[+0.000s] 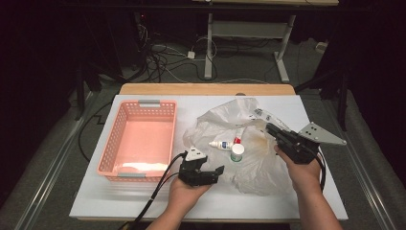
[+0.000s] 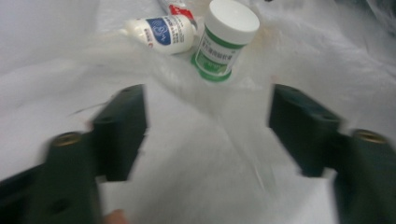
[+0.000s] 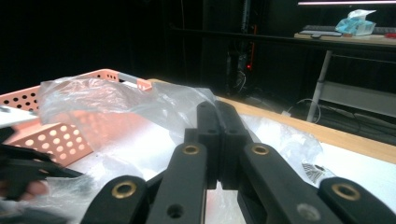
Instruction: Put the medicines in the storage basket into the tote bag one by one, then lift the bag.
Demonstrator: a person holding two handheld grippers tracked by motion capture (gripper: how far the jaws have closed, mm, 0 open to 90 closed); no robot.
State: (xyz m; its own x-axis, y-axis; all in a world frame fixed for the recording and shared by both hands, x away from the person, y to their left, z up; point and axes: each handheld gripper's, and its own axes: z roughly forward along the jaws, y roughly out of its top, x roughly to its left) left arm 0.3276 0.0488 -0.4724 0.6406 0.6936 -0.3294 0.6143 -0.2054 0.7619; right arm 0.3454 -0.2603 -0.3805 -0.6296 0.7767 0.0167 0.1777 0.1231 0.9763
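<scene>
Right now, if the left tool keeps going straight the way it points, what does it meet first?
Probably the clear plastic bag lying under its open jaws, then the green-labelled white-capped jar standing on the plastic. The left tool holds nothing; depth is hard to judge.

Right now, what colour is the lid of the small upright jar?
White; the jar has a green label. It shows best in the left gripper view.

Both claws low over the table, forearms entering from the near edge.

The left claw [image 1: 216, 171] lies level in an upturned palm, jaws parted with nothing between them. The right claw [image 1: 269, 127], gripped from below, points up-left, its jaws pressed together.
</scene>
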